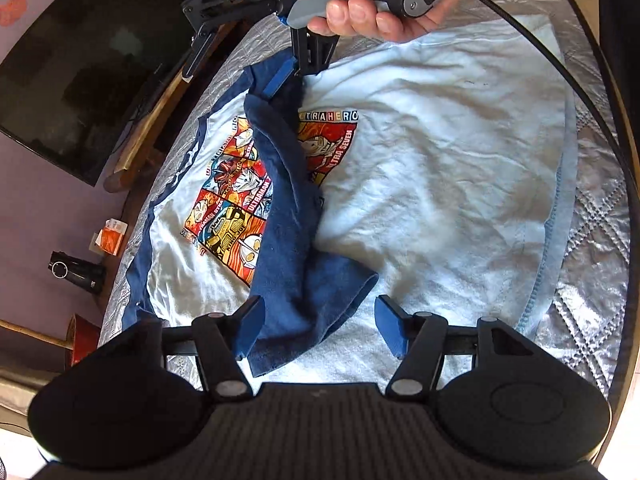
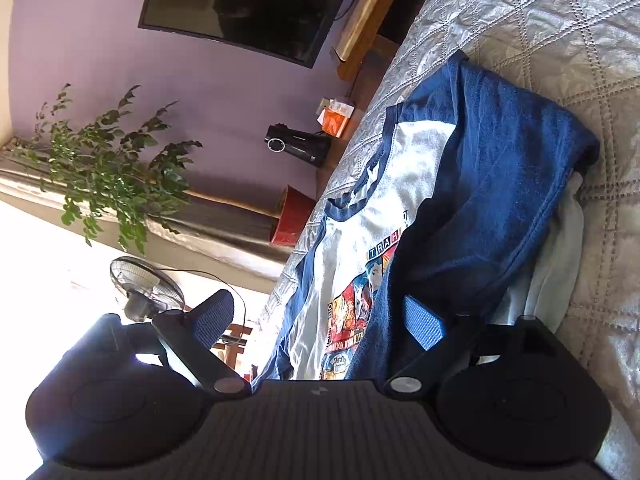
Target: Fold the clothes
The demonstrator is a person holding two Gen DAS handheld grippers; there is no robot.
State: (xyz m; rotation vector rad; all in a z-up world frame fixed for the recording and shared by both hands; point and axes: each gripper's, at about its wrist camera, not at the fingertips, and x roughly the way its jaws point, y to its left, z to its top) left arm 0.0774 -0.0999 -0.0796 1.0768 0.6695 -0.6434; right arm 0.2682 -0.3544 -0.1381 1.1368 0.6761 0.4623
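Note:
A pale blue T-shirt [image 1: 432, 184] with navy sleeves and a bright comic print [image 1: 232, 200] lies flat on a quilted silver bedspread [image 1: 592, 264]. One navy sleeve [image 1: 288, 216] is folded across the print. My left gripper [image 1: 320, 328] is open just above the sleeve's cuff, its fingers on either side of it and not gripping. My right gripper [image 1: 286, 80], held in a hand, is at the shoulder end of the sleeve. In the right wrist view that gripper [image 2: 320, 320] is open over the shirt [image 2: 404, 184] and the navy sleeve [image 2: 492, 184], and holds nothing.
A dark TV [image 1: 76, 76] hangs on the purple wall beside the bed, over a wooden shelf [image 1: 160, 120]. A black speaker [image 1: 76, 272], an orange box [image 1: 112, 236], a red pot [image 2: 288, 220], a plant [image 2: 108, 164] and a fan [image 2: 144, 284] stand off the bed's edge.

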